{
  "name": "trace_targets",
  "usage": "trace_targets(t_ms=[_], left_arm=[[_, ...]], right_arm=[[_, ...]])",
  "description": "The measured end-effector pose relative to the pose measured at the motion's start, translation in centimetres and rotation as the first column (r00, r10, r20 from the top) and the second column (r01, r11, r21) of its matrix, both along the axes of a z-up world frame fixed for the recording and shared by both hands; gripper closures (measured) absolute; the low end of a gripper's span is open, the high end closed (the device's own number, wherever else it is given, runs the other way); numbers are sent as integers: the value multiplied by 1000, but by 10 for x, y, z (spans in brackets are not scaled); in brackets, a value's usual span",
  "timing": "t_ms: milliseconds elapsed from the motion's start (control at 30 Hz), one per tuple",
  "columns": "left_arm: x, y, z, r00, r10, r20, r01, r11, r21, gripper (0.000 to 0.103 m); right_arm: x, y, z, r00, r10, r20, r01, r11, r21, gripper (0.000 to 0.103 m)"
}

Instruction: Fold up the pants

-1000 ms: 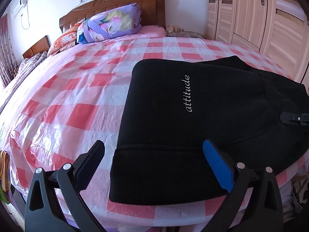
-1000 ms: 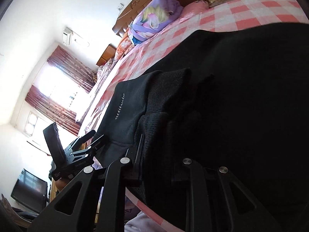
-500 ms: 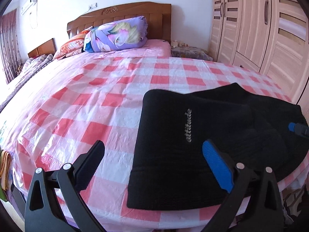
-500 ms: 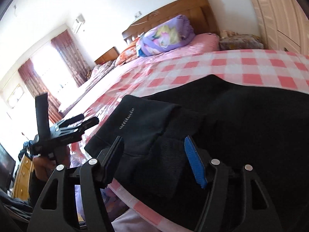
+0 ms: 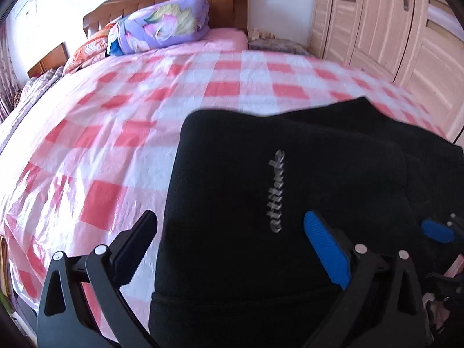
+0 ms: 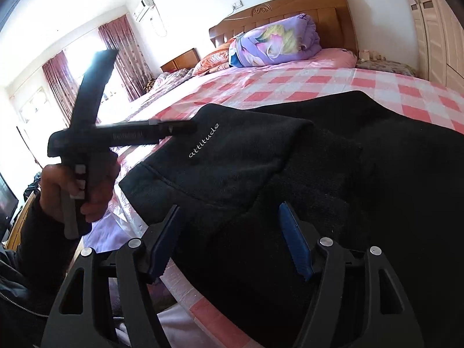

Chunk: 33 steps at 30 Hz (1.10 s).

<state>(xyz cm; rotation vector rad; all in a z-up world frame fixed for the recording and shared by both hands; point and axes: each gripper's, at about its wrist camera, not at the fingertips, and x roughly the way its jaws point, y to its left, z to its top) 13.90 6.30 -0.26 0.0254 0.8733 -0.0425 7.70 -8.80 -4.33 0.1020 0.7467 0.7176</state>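
Observation:
Black pants (image 5: 290, 179), folded into a thick stack with the white word "attitude" on top, lie on the pink checked sheet (image 5: 116, 145) near the bed's front edge. My left gripper (image 5: 229, 220) hovers open over the stack's near-left corner, holding nothing. In the right wrist view a hand (image 6: 78, 185) holds that left gripper (image 6: 174, 126) above the pants (image 6: 333, 174). The jaws of my right gripper (image 6: 229, 210) are opening over the near edge of the stack; cloth lies under the gap and the pads do not press it. Its blue pad (image 5: 438, 230) shows at the right edge.
A rolled purple quilt (image 5: 162, 26) and an orange pillow (image 5: 87, 49) rest against the wooden headboard (image 5: 174, 0). A light wooden wardrobe (image 5: 391, 29) lines the right side. A curtained window (image 6: 87, 63) and a nightstand (image 6: 181, 59) stand left of the bed.
My right gripper let go of the pants fold, opened, rolled upright and drew back. The left gripper stayed open and shifted slightly over the stack's corner.

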Motion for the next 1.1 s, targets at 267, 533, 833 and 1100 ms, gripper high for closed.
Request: trace_targets(t_ms=[267,533,833,1100], left_arm=[[86,-12,13,996,82,25,-86,958,273,2],[95,42,19,986,161,48,-163,986,43,2],[113,70,-2,964,266,7,-266,959,103,1],[38,30,36,986,137,95,-141,989,42,2]], right_arm=[[-5,5,4,1000,1,2,-1,1000,-21,35],[-5,3,2,1000,4,0,-4,1000,3,34],[-4,3,8,1000,-4,-29,4,1000,-3,34],[33,29,48,1000,-5,27,8,994,-104,15]])
